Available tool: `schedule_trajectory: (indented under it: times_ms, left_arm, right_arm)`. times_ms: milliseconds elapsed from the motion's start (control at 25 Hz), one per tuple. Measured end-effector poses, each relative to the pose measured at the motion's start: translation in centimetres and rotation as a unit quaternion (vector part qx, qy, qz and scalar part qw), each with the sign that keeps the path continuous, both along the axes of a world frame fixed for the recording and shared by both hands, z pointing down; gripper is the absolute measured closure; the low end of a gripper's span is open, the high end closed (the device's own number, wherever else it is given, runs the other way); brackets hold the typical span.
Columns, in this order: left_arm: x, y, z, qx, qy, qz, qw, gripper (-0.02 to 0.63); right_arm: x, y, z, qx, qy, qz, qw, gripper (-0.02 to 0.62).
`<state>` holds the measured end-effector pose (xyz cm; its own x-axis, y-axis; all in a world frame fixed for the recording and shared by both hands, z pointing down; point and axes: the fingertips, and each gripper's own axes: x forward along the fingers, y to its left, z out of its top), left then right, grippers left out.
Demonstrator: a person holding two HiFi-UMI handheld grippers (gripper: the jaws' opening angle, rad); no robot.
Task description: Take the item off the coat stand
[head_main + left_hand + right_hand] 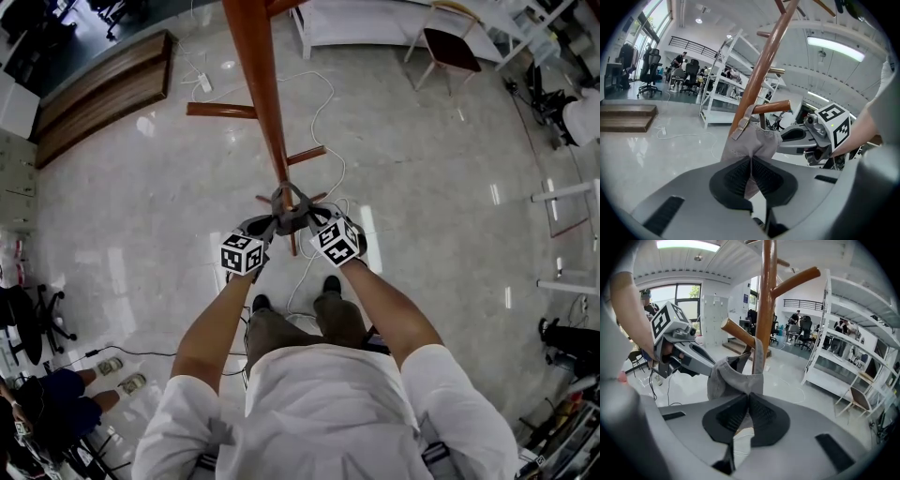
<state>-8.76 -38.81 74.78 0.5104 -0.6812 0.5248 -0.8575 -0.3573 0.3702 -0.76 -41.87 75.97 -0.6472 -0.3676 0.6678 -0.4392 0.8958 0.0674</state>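
Note:
A grey cloth cap hangs by its strap on a short peg of the brown wooden coat stand. My left gripper is shut on one side of the cap's fabric. On the other side my right gripper is shut on the cloth too. Both grippers meet at the stand's pole, facing each other, with the cap stretched between them.
The stand's other pegs jut left and up. A white cable trails over the shiny floor. A wooden platform lies at far left, white shelving and a chair at far right. The person's feet stand below the grippers.

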Motion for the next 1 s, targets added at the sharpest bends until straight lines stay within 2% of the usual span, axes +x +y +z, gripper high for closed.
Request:
schedule_trajectory:
  times_ms: [160,440,640,840,1000]
  left_arm:
    - [0.0,1.7,-1.9,0.008,0.023,0.006,0.9997,0.583]
    - [0.3,4.1,-6.0,0.017,0.032,0.034,0.9988,0.584]
    - [0.3,5.1,-9.3,0.024,0.067,0.039,0.9967,0.584]
    - [0.6,6.8,-13.8,0.048,0.084,0.055,0.9938,0.584]
    - [-0.3,7.8,-18.0,0.081,0.092,0.074,0.9897,0.584]
  right_arm:
    - [0.9,1.5,-1.1,-0.017,-0.024,0.015,0.999,0.568]
    - [1.7,4.4,-5.5,-0.014,-0.048,0.01,0.999,0.568]
    - [2.4,5.6,-8.1,-0.007,-0.065,0.031,0.997,0.569]
    - [3.1,8.1,-13.2,0.001,-0.108,0.058,0.992,0.569]
    - [2.4,9.8,-18.0,0.03,-0.133,0.068,0.988,0.569]
